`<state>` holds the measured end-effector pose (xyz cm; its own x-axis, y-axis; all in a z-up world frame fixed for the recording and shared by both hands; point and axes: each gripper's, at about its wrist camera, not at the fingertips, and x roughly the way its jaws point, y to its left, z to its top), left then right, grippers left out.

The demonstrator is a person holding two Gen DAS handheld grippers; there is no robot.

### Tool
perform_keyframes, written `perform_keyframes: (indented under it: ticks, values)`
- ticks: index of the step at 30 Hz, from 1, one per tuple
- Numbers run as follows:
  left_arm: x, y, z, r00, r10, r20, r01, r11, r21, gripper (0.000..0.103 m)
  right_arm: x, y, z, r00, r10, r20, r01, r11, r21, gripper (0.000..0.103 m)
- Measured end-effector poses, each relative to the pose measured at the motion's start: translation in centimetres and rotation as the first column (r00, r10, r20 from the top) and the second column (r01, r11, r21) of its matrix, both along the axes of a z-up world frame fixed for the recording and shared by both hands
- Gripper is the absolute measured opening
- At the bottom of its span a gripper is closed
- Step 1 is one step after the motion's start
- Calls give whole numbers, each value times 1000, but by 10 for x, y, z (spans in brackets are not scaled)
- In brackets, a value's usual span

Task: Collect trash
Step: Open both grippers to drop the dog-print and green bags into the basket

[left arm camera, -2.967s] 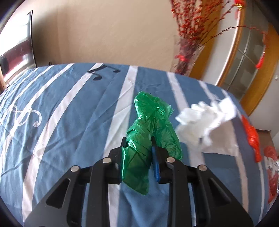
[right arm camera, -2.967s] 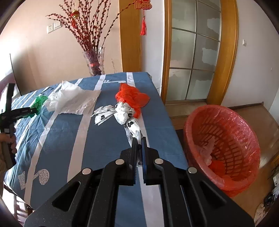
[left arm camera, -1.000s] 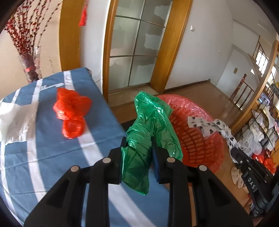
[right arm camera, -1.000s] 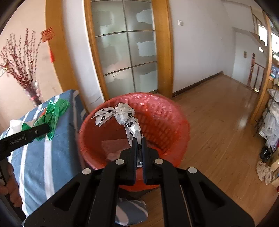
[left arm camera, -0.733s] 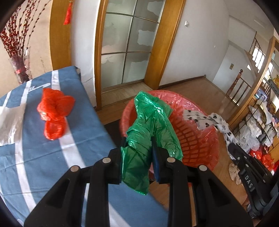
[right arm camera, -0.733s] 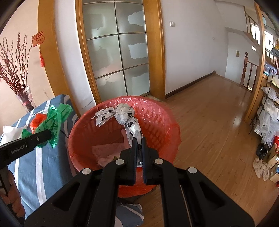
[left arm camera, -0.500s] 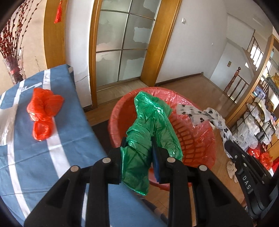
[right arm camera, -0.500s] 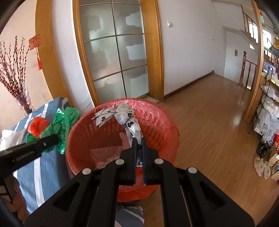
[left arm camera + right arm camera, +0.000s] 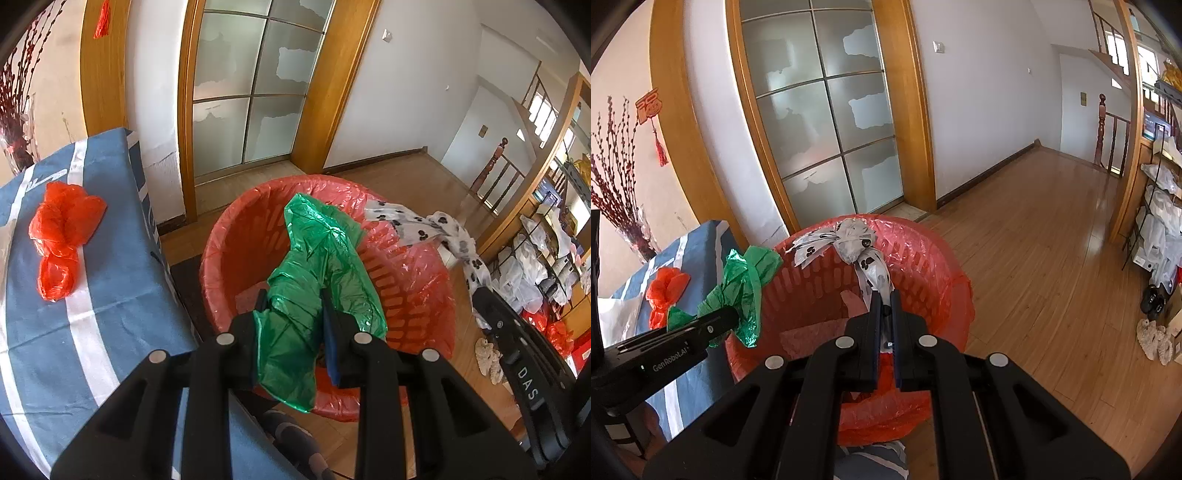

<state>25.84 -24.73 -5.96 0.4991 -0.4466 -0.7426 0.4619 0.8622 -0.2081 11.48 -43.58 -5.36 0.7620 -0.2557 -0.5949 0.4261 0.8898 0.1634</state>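
While both claws hang over the red basket [image 9: 417, 295], each has its jaws clamped on a piece of trash. Pinched in the left gripper [image 9: 295, 325] is a crumpled green bag [image 9: 317, 266], rising ahead of its fingertips above the basket's near rim. Squeezed nearly shut, the right gripper [image 9: 884, 317] grips a white bag with black spots [image 9: 871, 269] — held above the basket's middle. Left of the left claw, a red bag [image 9: 59, 236] lies on the blue striped tablecloth [image 9: 110, 295].
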Motion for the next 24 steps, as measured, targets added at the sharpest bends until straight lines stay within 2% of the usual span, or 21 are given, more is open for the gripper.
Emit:
perform_keyframes:
  ticks: [10,12,15,21,24]
  values:
    - [5,-8,-6,1000,-3,-20,3,1000,-9,31,8,-3,-4,1000,-3,-10,3,1000,14,7]
    - [6,-7,-7,1000,-3,-28,3,1000,-12,34,10,-5,-3,1000,-2,-10,3,1000,21,12]
    - [7,-6,-10,1000,2,-29,-2,1000,-6,41,10,-7,-4,1000,-5,-11,6,1000,26,27]
    - [5,8,-9,1000,23,-8,-23,1000,15,51,5,-7,-7,1000,-14,-22,14,1000,19,29]
    - [1,20,-5,999,40,20,-41,999,32,56,2,-7,-7,1000,-15,-25,15,1000,13,37]
